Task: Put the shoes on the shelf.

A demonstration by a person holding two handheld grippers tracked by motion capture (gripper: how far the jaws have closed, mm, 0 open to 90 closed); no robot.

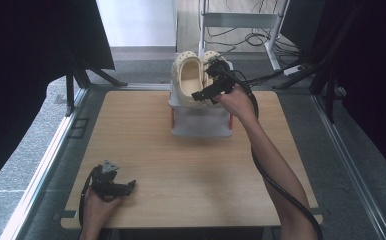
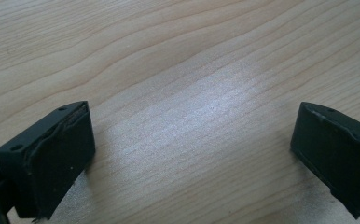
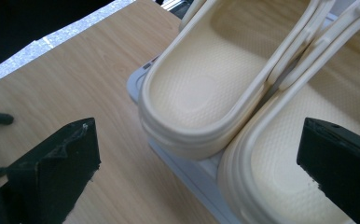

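Hovering right claw (image 3: 199,158), unlabelled cream clogs (image 3: 206,88)

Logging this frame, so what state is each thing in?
Left gripper: jaws open, holding nothing, low over the table.
Right gripper: jaws open, holding nothing, at the clogs' heels.
Cream clogs: paired side by side on the grey rack, openings up.

Item: pair of cream clogs (image 1: 191,75), perforated toes, textured footbeds. I see them side by side, touching, soles down, on a grey rack (image 1: 201,125) at the far edge of the surface (image 1: 181,170).
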